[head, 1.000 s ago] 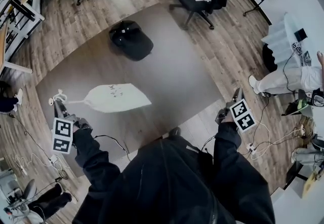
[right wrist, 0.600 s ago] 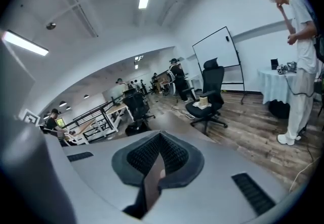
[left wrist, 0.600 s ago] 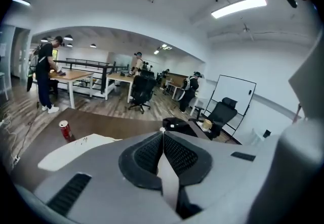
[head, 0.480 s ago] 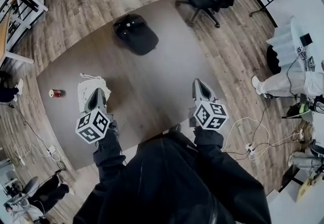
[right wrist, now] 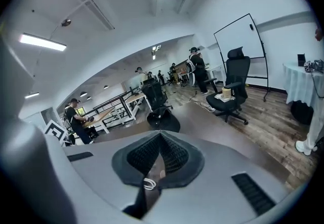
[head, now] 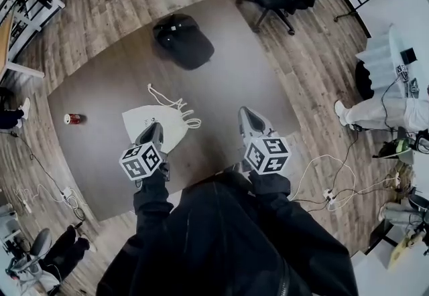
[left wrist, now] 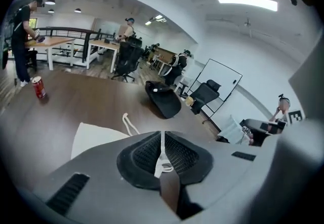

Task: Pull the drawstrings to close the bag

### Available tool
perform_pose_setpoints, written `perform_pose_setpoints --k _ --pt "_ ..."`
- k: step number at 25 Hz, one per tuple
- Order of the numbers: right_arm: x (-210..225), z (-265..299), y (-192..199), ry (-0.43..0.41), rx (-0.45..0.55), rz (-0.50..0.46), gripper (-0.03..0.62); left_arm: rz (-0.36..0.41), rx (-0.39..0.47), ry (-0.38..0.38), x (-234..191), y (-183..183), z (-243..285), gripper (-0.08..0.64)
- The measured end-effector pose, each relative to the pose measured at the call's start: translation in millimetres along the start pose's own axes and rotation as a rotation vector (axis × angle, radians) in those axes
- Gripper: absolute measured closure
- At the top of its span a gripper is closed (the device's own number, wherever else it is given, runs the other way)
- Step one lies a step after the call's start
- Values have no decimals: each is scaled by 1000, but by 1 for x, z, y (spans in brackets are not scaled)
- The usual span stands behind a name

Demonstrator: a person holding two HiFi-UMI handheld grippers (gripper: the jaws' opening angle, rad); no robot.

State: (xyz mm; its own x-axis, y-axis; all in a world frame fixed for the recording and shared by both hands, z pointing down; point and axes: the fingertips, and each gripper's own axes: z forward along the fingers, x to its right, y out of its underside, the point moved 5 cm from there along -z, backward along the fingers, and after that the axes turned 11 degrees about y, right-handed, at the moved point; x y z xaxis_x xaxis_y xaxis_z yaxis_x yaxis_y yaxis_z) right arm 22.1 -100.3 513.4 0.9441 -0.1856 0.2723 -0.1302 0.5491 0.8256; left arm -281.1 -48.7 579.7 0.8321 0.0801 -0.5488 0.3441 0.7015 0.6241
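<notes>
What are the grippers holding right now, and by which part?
Nothing, it seems: left gripper and right gripper are shut empty; the drawstrings of the bag lie loose.

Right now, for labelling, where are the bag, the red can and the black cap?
bag [head: 146, 118], head view, middle of the cloth.
red can [head: 73, 118], head view, its side.
black cap [head: 182, 40], head view, its crown.
</notes>
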Motion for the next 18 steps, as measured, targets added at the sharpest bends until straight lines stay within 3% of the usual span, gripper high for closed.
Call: perform_pose_setpoints --k 3,7,10,18 --pt "-10 7 10 -33 -34 -17 575 -43 -58 -41 -30 24 12 525" --pt "-32 16 17 -87 -46 -49 575 -21 -37 12 -22 26 14 523" --pt "-51 17 9 -125 -19 -95 575 63 30 47 10 6 11 522" --pt "-96 0 -51 -178 144 -226 575 379 281 59 117 -84 -9 525"
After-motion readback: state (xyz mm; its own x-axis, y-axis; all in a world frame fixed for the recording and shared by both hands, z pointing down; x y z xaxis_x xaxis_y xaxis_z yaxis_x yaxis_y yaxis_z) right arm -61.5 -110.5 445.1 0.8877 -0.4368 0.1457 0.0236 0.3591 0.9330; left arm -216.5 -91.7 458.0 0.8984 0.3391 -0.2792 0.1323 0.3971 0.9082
